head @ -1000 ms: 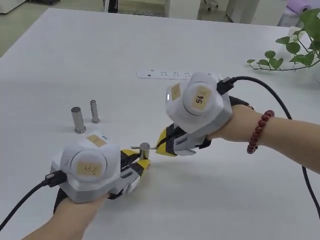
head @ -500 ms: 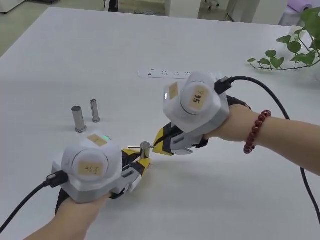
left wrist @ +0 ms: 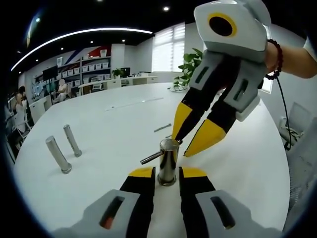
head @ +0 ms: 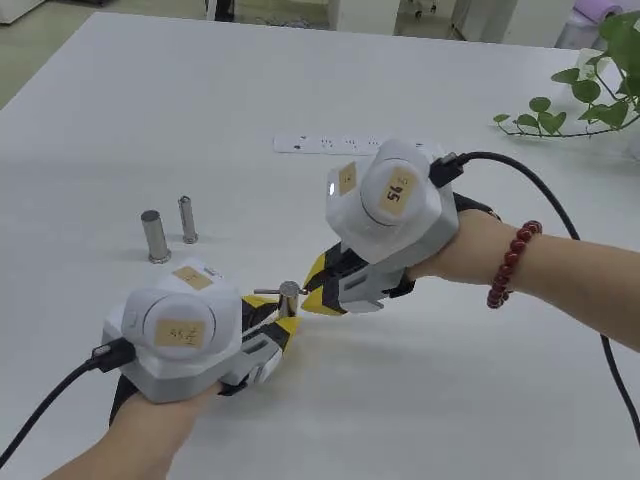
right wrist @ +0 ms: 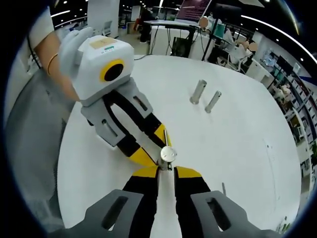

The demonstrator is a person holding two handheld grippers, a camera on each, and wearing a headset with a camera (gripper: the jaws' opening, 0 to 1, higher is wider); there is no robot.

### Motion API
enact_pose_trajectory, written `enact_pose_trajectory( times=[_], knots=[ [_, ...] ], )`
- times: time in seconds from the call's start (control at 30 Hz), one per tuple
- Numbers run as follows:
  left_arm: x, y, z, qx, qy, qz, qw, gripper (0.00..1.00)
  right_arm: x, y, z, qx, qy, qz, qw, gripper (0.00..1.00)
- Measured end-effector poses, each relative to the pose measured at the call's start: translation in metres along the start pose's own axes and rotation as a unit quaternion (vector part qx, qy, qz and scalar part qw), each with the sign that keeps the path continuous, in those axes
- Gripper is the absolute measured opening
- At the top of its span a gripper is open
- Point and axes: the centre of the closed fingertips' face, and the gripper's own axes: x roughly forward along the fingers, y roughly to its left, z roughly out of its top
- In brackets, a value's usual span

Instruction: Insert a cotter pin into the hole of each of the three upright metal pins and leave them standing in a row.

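Metal pin (left wrist: 168, 159) upright, cotter pin (left wrist: 151, 157) crosswise through it.
My left tongs (head: 272, 313) clench its base; my right tongs (right wrist: 166, 172) meet its top, grip unclear.

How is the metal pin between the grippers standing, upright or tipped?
Upright: the metal pin rests on its base between the left gripper's jaws.

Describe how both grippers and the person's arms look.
Both the left gripper and right gripper have rounded white housings with tan numbered stickers, black jaws tipped yellow, and a black cable each. The right wrist wears a dark red bead bracelet.
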Motion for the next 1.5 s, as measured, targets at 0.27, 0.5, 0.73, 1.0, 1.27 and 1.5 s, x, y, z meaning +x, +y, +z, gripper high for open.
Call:
enact_pose_trajectory(
  times=[0.27,0.5,0.73,1.0,1.27,1.5],
  knots=[
    [-0.009,0.002,-0.003,0.003,0.004,-0.003,1.0000,0.31,0.001,0.001,0.009,0.043,-0.043,0.009,0.9981,0.20],
    [-0.019,0.003,-0.002,0.008,-0.006,-0.017,0.9998,0.41,0.005,-0.001,0.017,0.061,-0.077,0.019,0.9950,0.23],
    [-0.028,0.003,0.002,0.002,-0.025,-0.029,0.9993,0.51,0.010,-0.001,0.019,0.064,-0.091,0.030,0.9934,0.23],
    [-0.039,0.002,0.006,0.000,-0.036,-0.040,0.9986,0.59,0.015,-0.001,0.019,0.057,-0.098,0.034,0.9930,0.20],
    [-0.054,0.003,0.010,-0.003,-0.042,-0.043,0.9982,0.59,0.017,-0.002,0.018,0.040,-0.097,0.032,0.9940,0.15],
    [-0.066,0.002,0.004,-0.003,-0.037,-0.045,0.9983,0.60,0.016,-0.003,0.018,0.051,-0.102,0.035,0.9928,0.14]
  ],
)
